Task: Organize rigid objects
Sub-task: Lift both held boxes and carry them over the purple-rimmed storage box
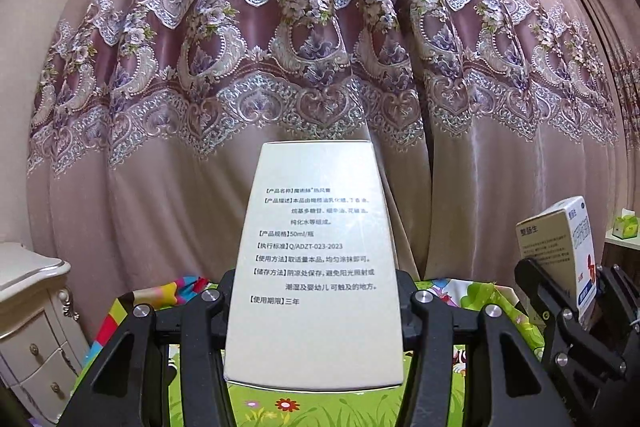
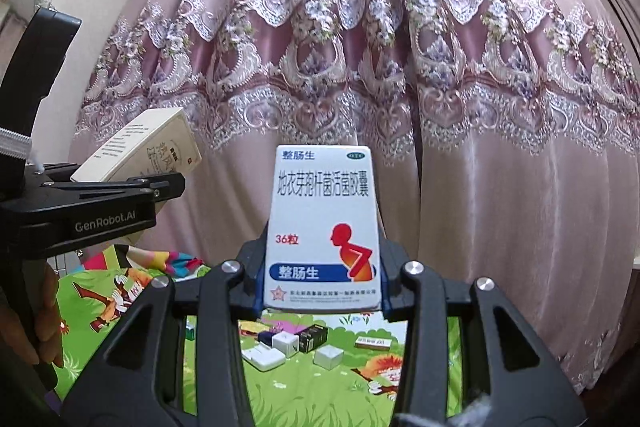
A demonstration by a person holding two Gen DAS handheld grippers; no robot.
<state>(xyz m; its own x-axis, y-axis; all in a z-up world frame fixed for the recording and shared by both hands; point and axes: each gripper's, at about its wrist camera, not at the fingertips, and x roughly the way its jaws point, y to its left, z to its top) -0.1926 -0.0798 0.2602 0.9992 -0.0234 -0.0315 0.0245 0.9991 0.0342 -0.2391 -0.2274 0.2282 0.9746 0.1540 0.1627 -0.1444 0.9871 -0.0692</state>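
Between the left gripper's (image 1: 316, 291) black fingers, a tall white box (image 1: 316, 259) is clamped upright before a pink lace curtain (image 1: 200, 47); its black Chinese print includes "50ml" and "Q/ADZT-023-2023". To the right, the right gripper (image 2: 322, 267) pinches a white-and-blue medicine box (image 2: 322, 223) marked "整肠生" and "36粒", with a red bent figure. "GenRobot.AI" is moulded on the left gripper's side. Lower down, on the cartoon-printed green mat (image 2: 320, 399), several small boxes (image 2: 296, 345) lie loosely grouped, white ones beside a dark one.
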